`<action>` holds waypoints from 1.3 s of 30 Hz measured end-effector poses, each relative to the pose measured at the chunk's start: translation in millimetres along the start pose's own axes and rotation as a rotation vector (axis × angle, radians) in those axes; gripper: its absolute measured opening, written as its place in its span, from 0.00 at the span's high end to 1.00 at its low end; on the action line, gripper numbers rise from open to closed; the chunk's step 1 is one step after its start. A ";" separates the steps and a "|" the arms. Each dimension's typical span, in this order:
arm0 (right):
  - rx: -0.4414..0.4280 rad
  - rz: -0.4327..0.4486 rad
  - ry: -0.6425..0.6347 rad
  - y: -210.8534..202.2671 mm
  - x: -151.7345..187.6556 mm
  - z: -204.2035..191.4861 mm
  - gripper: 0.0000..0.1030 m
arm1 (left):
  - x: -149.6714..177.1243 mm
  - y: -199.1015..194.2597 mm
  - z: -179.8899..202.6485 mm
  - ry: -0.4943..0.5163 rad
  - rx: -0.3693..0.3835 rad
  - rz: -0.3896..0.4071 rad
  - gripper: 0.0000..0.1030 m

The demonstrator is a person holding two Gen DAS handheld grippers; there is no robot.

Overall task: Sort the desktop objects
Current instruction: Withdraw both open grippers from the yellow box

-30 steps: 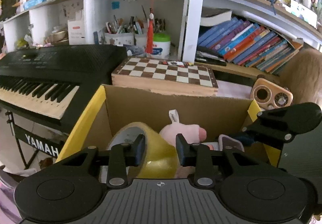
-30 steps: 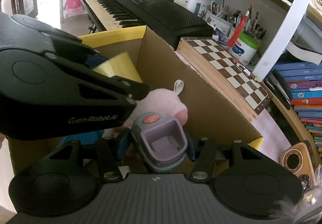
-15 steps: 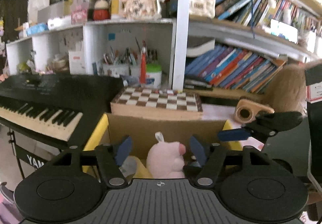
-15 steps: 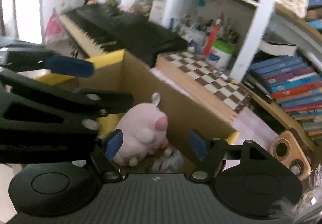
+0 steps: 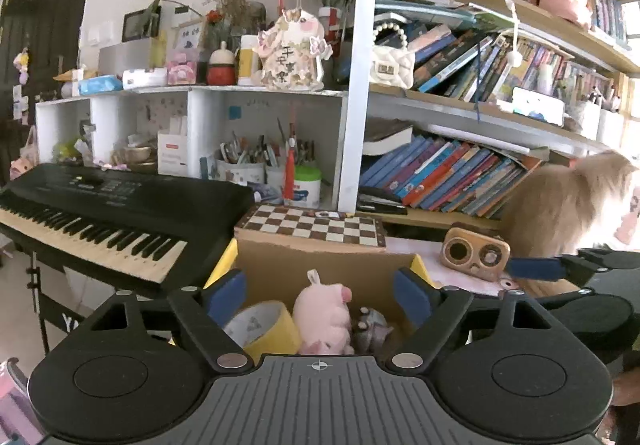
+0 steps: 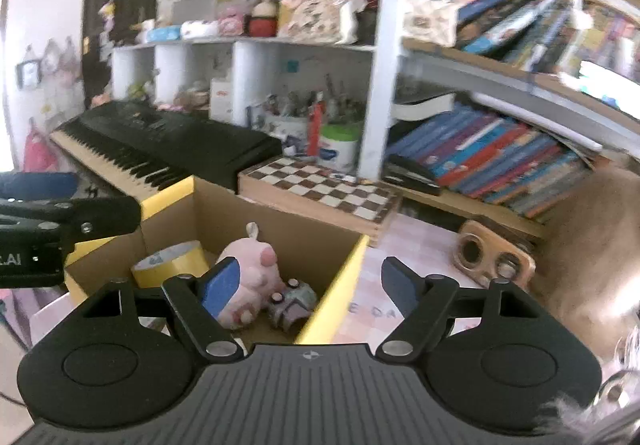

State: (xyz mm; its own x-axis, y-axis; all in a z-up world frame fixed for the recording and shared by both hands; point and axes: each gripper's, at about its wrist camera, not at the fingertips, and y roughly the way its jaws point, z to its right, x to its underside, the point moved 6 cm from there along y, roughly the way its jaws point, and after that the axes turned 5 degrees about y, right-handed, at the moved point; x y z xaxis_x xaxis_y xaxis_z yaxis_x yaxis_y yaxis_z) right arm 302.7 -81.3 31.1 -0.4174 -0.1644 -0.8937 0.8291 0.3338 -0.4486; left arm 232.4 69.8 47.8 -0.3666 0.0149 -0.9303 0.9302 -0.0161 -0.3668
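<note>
- Cardboard box (image 5: 320, 265), left wrist view: holds yellow tape roll (image 5: 266, 327), pink plush pig (image 5: 322, 319) and small grey gadget (image 5: 372, 327) side by side.
- Left gripper (image 5: 320, 291): raised above box, tilted slightly down, jaws opening, nothing between.
- Box (image 6: 280, 225), right wrist view: same three inside.
- Right gripper (image 6: 310, 285): over box's near yellow edge, jaws opening, empty.

Matt brown cardboard box (image 6: 256, 213); soft plush pig (image 6: 250, 265); glossy yellow tape roll (image 6: 172, 259); wooden chessboard (image 5: 316, 225); small grey toy (image 6: 292, 303), perhaps plastic.
</note>
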 end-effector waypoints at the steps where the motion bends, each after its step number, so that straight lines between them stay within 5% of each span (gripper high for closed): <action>1: 0.014 0.009 0.020 -9.3 3.4 1.6 0.22 | 2.6 -7.4 -0.3 -0.001 -0.001 0.002 0.15; 22: 0.230 -0.006 0.148 -153.0 113.2 -17.1 0.13 | 87.5 -114.7 0.9 -0.002 0.009 -0.076 0.03; 39: 0.306 -0.097 0.240 -202.6 175.0 -25.6 0.03 | 121.1 -143.0 21.4 0.068 0.061 -0.134 0.00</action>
State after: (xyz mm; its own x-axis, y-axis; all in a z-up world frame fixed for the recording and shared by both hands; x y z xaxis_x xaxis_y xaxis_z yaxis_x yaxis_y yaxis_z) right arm 52.2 -153.9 -34.3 -0.5440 0.0517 -0.8375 0.8391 0.0293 -0.5432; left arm 54.5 52.5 -12.6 -0.4833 0.0882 -0.8710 0.8693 -0.0696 -0.4894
